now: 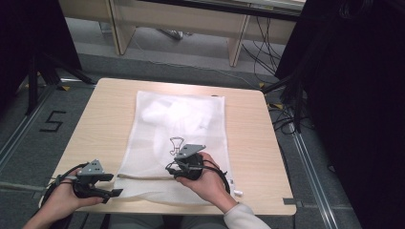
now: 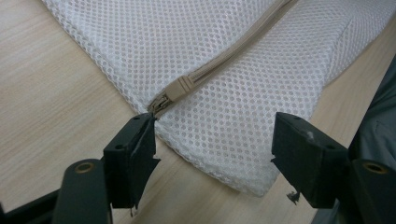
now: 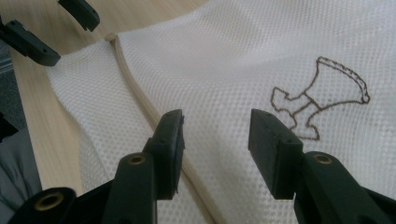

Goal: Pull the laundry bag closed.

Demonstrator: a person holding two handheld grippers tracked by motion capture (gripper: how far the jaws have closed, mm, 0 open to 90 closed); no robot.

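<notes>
The left gripper (image 2: 212, 154) stands open at the near left corner of the mesh bag (image 2: 261, 74), with nothing pressed between its jaws; the corner lies between them on the table (image 2: 51, 93). The zipper pull (image 2: 180, 87) sits just beyond the left jaw, at the closed end of the beige zipper (image 2: 233, 49). The bag lies flat in the middle of the table and looks light, soft and floppy, so it probably slides and wrinkles when pulled. The firm zipper tape and the pull seem the best places to hold. The right gripper (image 3: 215, 140) is also open, above the mesh near the zipper, holding nothing.
</notes>
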